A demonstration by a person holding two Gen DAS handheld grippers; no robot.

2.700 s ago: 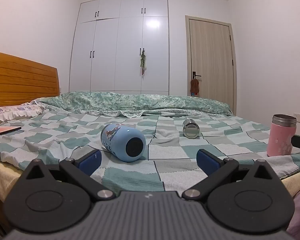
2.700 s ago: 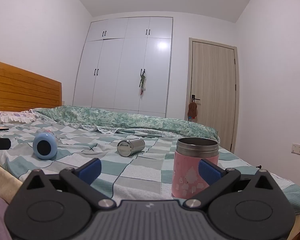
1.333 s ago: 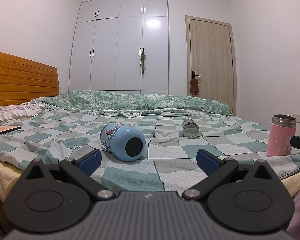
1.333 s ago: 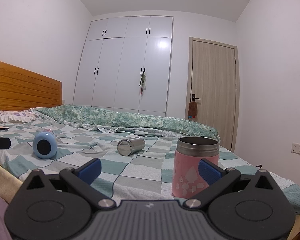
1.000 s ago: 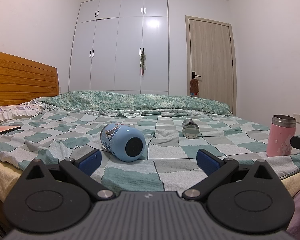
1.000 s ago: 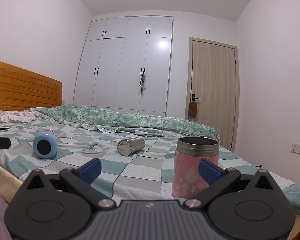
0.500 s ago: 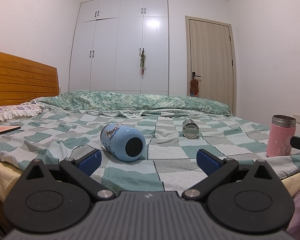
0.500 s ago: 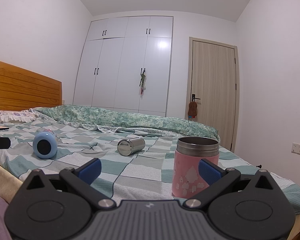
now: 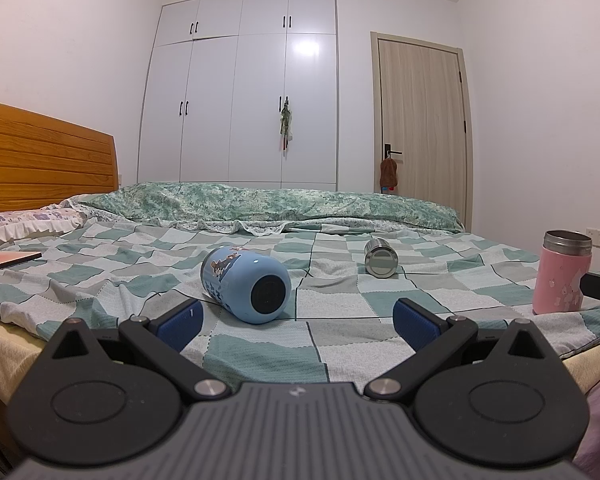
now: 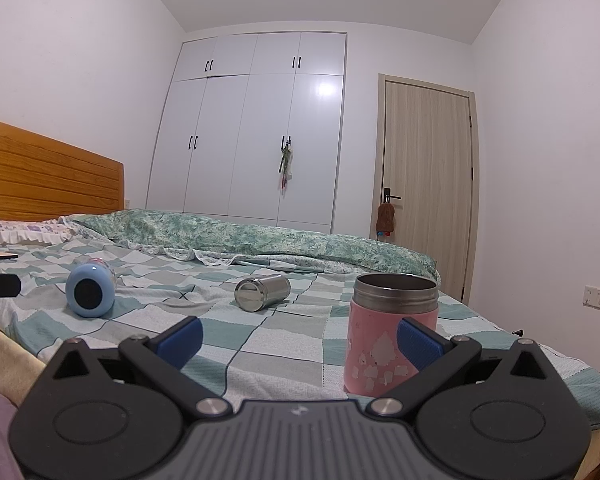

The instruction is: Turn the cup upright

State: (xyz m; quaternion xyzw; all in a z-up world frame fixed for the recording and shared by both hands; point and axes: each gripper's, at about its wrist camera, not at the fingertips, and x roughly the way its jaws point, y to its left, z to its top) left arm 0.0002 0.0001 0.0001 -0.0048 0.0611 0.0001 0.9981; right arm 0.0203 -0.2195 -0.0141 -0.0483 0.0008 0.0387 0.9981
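Observation:
A light blue cup (image 9: 246, 283) lies on its side on the checked bedspread, base toward my left gripper (image 9: 298, 320), which is open and empty just short of it. It also shows in the right wrist view (image 10: 90, 290) at the left. A small steel cup (image 9: 381, 258) lies on its side farther back; it shows in the right wrist view (image 10: 263, 286) too. A pink cup (image 10: 388, 346) with a steel rim stands upright just ahead of my open, empty right gripper (image 10: 300, 338); it also shows in the left wrist view (image 9: 562, 272).
The checked bedspread (image 9: 340, 332) covers the bed, with a rolled green quilt (image 9: 260, 204) along the far side. A wooden headboard (image 9: 40, 164) and a pillow (image 9: 24, 222) are at the left. A flat red book (image 9: 4, 260) lies at the left edge.

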